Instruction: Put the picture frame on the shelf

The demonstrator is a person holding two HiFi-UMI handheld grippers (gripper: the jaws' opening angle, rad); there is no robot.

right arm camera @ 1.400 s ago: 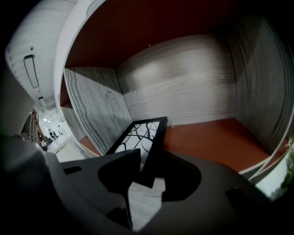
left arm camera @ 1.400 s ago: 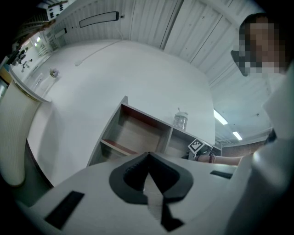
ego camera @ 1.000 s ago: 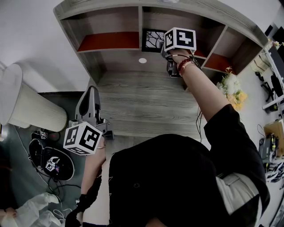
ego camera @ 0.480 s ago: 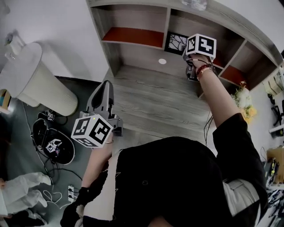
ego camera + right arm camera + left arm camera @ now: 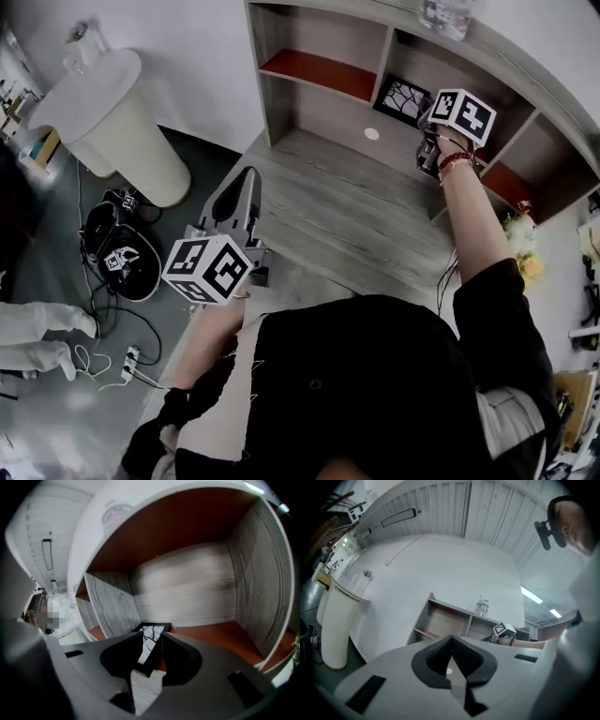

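- Whole scene sits further right in the head view than a second ago; picture frame (image 5: pixel 405 98) stays in the shelf's (image 5: pixel 385 52) middle compartment.
- Right gripper (image 5: pixel 152 652) is raised to that compartment and its jaws have just been opening wider. They stand apart with the frame's near corner in the gap, neither pad pressing on it.
- The frame is black with a white picture of dark branching lines. It rests on the compartment's red board, close to the left wall.
- Left gripper (image 5: pixel 451 640) is held low by the desk's (image 5: pixel 347 220) left edge, jaws together with nothing between them.
- Clear bottle (image 5: pixel 448 14) stands on the shelf top.
- White column (image 5: pixel 122 112) stands on the floor at left.
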